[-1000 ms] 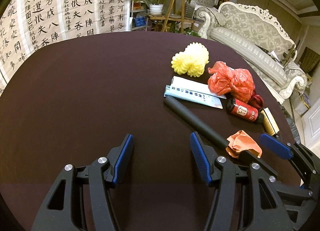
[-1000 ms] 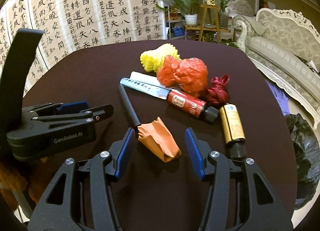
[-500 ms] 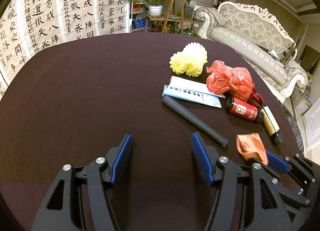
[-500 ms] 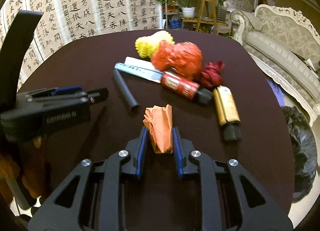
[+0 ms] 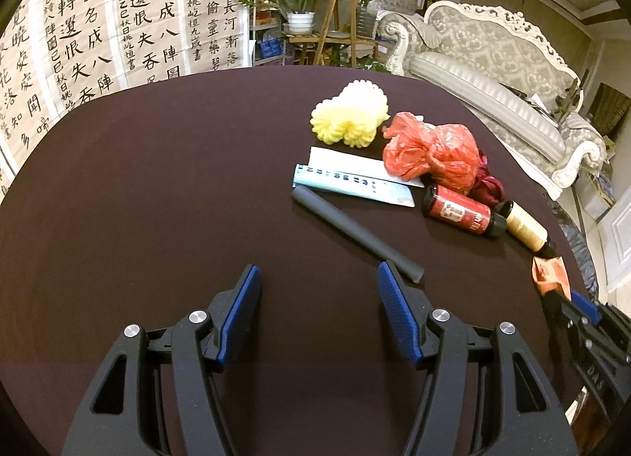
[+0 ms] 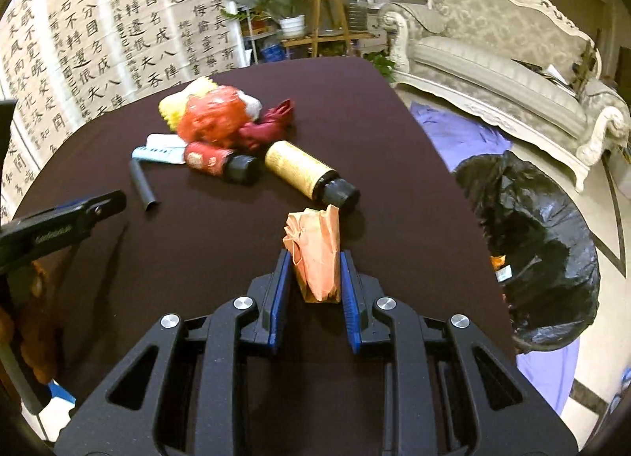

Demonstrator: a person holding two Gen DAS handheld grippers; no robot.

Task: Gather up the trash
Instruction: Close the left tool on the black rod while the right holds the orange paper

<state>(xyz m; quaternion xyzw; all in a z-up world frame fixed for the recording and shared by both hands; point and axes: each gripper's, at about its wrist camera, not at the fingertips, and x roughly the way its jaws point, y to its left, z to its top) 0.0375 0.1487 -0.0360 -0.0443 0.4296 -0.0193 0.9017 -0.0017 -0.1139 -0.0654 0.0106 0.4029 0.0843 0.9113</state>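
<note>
My right gripper (image 6: 315, 262) is shut on a crumpled orange paper (image 6: 315, 251) and holds it above the dark table (image 6: 221, 243); the paper also shows in the left wrist view (image 5: 549, 273). My left gripper (image 5: 317, 294) is open and empty over the table. Trash lies in a cluster: a yellow foam net (image 5: 349, 118), a red plastic bag (image 5: 430, 152), a dark red rag (image 6: 268, 126), a white-blue packet (image 5: 351, 180), a black tube (image 5: 355, 233), a red bottle (image 5: 461, 215) and a gold bottle (image 6: 307, 172).
A bin lined with a black bag (image 6: 532, 243) stands on the floor right of the table. A purple cloth (image 6: 461, 132) lies behind it. A pale sofa (image 6: 504, 73) stands at the right. Calligraphy sheets (image 5: 98, 34) hang behind the table.
My right gripper closed on the orange paper, lifted it and turned right toward the bin. My left gripper stayed open and barely moved.
</note>
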